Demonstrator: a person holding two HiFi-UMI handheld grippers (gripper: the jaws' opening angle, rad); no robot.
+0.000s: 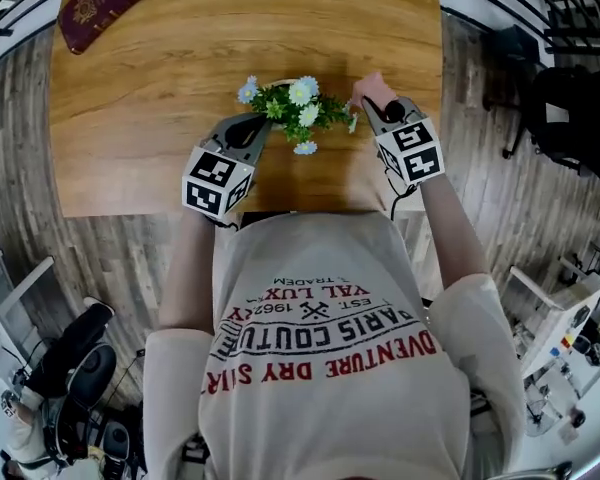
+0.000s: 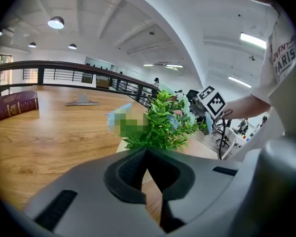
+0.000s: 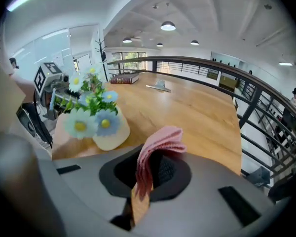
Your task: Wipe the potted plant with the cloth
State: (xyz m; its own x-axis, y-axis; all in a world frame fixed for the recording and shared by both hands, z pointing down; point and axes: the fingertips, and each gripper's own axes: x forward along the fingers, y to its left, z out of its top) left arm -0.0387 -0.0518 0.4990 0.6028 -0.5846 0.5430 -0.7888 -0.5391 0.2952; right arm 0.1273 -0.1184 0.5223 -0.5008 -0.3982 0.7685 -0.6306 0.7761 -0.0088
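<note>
Cloth (image 3: 160, 144) in R gripper (image 3: 140, 191), lower end hidden.

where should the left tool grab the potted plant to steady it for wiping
Take the cream pot low on its rounded wall, coming from the left, where the shut left tool sits beside it. The pot stands upright and bare below the foliage; leaves and flowers would likely just bend. The right tool has the pink cloth.
</note>
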